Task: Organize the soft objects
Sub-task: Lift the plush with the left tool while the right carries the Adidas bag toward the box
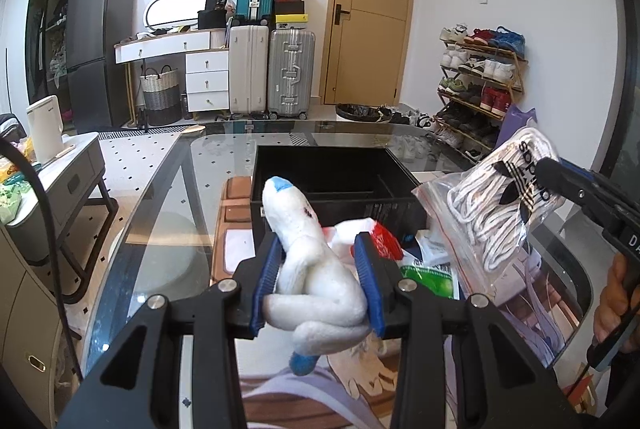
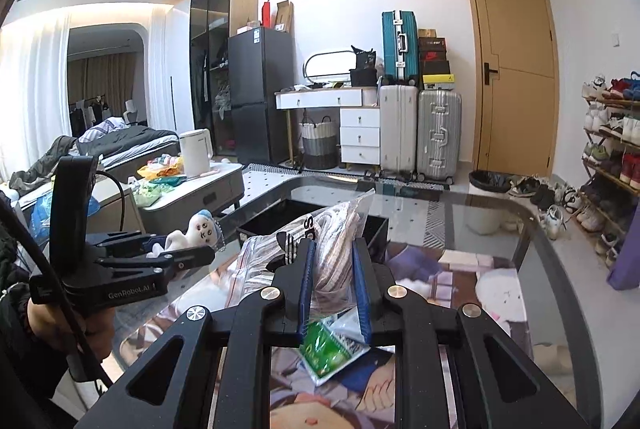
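My left gripper point(image 1: 320, 257) is shut on a white plush toy point(image 1: 312, 269) with blue tips, held above the glass table point(image 1: 168, 213). The same plush toy point(image 2: 200, 229) shows at left in the right wrist view, inside the left gripper point(image 2: 192, 253). My right gripper point(image 2: 333, 249) is shut on a clear zip bag of white laces point(image 2: 332, 237), lifted off the table. That zip bag point(image 1: 500, 205) hangs at right in the left wrist view, pinched by the right gripper point(image 1: 546, 169). A black open box point(image 1: 332, 189) stands just behind both.
A green packet point(image 2: 326, 347) and other small packets point(image 1: 432, 261) lie on the printed mat point(image 2: 460, 269) under the grippers. Suitcases point(image 1: 272, 77), a white dresser point(image 1: 200, 69) and a shoe rack point(image 1: 480, 85) line the far wall. A low side table point(image 1: 68, 165) stands at left.
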A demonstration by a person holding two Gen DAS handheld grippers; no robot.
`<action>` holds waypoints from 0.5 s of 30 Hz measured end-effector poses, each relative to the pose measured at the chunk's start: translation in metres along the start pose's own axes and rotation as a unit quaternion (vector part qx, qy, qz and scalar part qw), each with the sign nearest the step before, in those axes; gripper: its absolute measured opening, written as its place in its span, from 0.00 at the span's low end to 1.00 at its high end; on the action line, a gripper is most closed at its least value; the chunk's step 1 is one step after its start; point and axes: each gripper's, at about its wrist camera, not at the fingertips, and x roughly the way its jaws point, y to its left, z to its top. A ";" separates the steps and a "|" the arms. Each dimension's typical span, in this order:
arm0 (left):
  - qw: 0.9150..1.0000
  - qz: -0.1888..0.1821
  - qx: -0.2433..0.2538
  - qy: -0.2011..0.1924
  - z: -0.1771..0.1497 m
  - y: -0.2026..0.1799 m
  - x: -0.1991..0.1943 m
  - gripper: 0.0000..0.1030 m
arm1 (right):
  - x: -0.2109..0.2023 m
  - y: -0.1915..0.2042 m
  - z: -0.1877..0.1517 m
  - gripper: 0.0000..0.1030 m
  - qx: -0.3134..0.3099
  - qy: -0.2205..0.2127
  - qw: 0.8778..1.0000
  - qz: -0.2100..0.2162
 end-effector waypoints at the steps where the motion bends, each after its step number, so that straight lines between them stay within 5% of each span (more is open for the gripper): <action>1: 1.000 0.001 0.001 0.000 0.002 0.000 0.002 0.36 | 0.000 0.000 0.001 0.17 0.000 -0.002 1.000 -0.002; 15: 1.000 0.021 0.006 0.000 0.031 0.000 0.030 0.36 | 0.017 -0.008 0.025 0.17 0.006 -0.019 0.999 -0.026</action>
